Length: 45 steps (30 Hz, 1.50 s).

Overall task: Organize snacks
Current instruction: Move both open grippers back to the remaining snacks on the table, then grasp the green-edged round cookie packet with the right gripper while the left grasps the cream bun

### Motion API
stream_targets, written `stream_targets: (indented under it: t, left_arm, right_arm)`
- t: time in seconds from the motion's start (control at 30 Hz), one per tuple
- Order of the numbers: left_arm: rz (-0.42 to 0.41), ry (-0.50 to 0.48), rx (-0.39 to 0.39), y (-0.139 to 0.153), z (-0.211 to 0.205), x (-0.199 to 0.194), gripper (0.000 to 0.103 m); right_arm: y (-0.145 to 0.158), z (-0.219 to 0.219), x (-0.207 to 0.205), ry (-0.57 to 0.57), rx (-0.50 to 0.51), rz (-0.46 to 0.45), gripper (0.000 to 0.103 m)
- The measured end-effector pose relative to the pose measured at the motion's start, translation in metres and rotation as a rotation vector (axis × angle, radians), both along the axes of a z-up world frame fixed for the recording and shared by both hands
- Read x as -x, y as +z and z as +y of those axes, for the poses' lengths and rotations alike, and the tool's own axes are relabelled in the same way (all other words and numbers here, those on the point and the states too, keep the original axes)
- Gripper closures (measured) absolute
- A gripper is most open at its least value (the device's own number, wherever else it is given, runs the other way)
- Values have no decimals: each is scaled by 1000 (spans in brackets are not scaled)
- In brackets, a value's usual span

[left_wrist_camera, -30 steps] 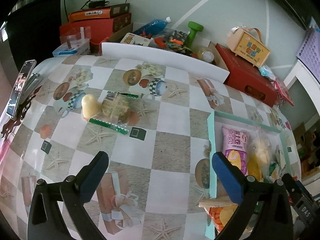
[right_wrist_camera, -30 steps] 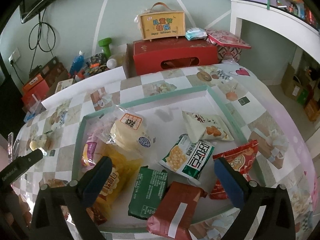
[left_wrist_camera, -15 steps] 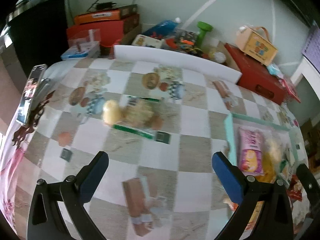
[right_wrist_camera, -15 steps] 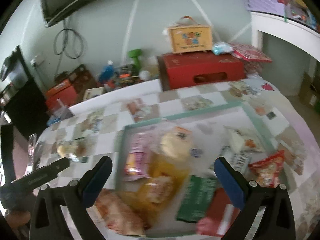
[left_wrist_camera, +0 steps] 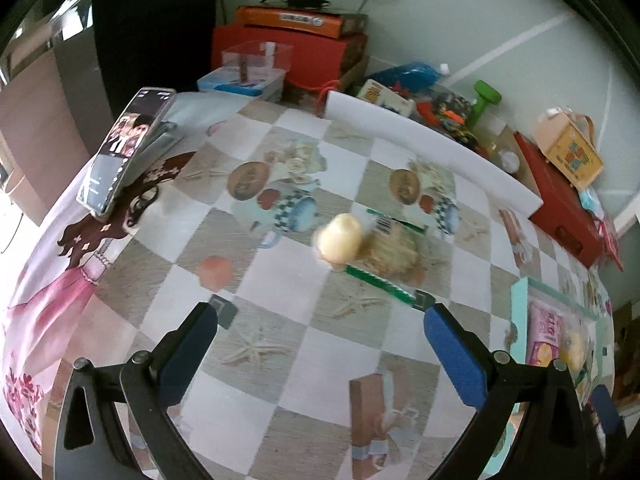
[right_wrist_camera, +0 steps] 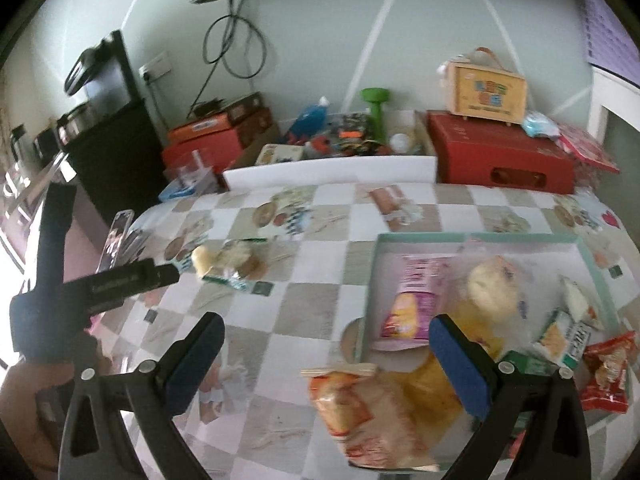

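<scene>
A clear bag of pastries [left_wrist_camera: 366, 246] with green edges lies alone on the checked tablecloth; it also shows in the right wrist view [right_wrist_camera: 232, 260]. A mint-green tray [right_wrist_camera: 370, 276] at the right holds several snack packs, among them a pink pack [right_wrist_camera: 414, 300]; its corner shows in the left wrist view [left_wrist_camera: 520, 300]. An orange snack bag [right_wrist_camera: 360, 408] hangs over the tray's near edge. My left gripper [left_wrist_camera: 320, 352] is open and empty, short of the pastry bag. My right gripper [right_wrist_camera: 326, 360] is open and empty above the tray's near left corner.
A phone on a stand [left_wrist_camera: 124, 152] sits at the table's left edge. A white foam strip [left_wrist_camera: 432, 140] lines the far edge, with red boxes [right_wrist_camera: 500, 158], a green dumbbell [right_wrist_camera: 376, 110] and clutter behind it. A red snack pack [right_wrist_camera: 606, 372] lies at the tray's right.
Both grippers have swung left. The pastry bag has come toward the middle of the left view, and the tray has slid to the right in both views.
</scene>
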State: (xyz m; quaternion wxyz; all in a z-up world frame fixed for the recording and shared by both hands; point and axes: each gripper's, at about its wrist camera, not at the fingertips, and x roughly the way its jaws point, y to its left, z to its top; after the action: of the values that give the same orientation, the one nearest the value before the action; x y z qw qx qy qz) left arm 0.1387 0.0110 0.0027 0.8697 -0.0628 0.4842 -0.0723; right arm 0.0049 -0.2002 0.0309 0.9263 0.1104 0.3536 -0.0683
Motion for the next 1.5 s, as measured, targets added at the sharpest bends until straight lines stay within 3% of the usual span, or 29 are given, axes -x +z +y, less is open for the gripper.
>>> stream_targets:
  t: [0.33,1.03,1.5]
  left_arm:
    - [18,10,25,-7,12,-13,0]
    - [3,58,53,-20,30,-47,0]
    - [14,74,118,-33,36,-65,0]
  right_arm:
    - [-10,30,-16,77,32,16,0]
    - [-25,62,-86,101,28,43,0]
    - [-59,67,-144,70,36,145,0]
